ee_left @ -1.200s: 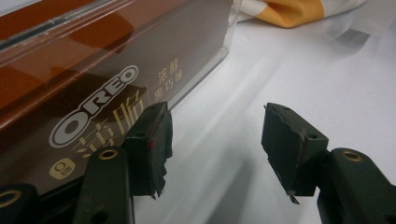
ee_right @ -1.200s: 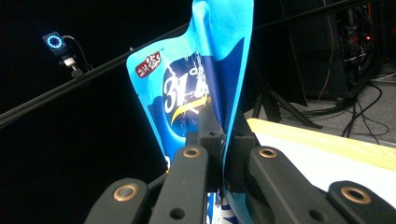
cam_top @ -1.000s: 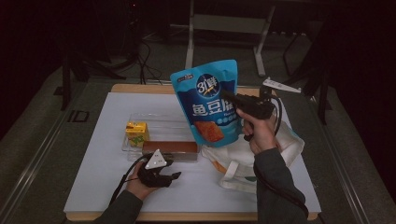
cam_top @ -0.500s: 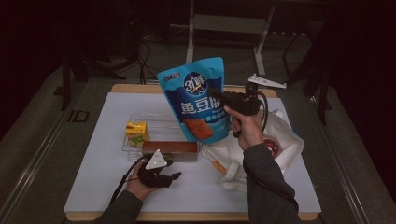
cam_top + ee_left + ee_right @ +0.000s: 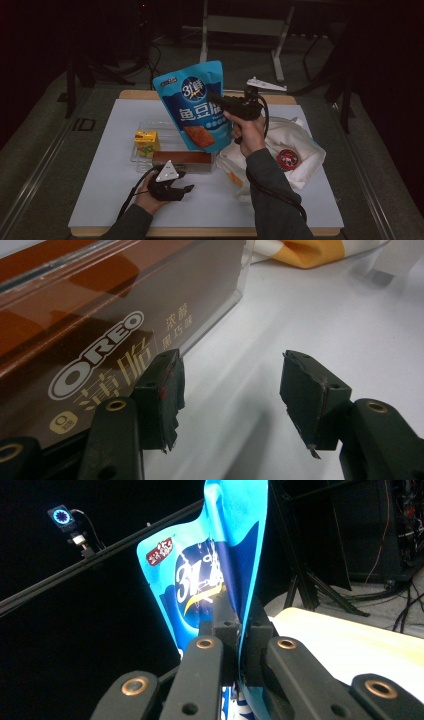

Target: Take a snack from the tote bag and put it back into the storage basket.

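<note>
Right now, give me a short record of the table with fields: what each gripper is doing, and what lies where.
right gripper: shut on the blue snack pouch, held up above the table
left gripper: open, nothing between the jaws, low over the white table top
Oreo box: brown, in a clear tray, beside the left jaw
yellow carton: in the tray's left end
white cloth bag: right side of the table

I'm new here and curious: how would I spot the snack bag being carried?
Look above the white table, behind the clear tray. The right tool pinches a tall blue pouch by its edge; it alone hangs in the air, far bigger than the yellow carton below.
</note>
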The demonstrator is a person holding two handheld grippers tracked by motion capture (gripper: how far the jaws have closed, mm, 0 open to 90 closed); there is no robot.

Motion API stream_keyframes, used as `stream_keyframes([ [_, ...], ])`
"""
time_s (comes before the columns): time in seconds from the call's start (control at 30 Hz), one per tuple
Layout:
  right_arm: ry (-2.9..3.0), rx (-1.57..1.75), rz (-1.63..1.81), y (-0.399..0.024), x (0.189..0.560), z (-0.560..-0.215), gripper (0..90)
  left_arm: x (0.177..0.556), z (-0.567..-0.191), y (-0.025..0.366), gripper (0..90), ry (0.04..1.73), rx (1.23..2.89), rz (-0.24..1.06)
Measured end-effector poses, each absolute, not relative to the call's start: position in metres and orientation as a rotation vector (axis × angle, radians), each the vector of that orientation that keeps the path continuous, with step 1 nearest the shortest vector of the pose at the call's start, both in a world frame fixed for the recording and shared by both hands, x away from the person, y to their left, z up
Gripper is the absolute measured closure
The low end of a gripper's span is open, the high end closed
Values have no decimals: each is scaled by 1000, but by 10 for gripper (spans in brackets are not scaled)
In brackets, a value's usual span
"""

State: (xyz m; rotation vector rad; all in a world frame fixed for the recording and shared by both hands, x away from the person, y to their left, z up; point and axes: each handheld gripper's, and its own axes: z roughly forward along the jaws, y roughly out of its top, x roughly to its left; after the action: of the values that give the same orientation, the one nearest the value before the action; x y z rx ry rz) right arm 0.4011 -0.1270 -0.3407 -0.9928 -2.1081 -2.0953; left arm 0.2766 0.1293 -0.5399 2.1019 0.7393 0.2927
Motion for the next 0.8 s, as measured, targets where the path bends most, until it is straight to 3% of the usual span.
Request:
stream_keyframes([
  [0.8, -2080, -1060, -2039, -92, 422, -357, 882, 276, -540, 129, 422, 735, 2104, 296],
])
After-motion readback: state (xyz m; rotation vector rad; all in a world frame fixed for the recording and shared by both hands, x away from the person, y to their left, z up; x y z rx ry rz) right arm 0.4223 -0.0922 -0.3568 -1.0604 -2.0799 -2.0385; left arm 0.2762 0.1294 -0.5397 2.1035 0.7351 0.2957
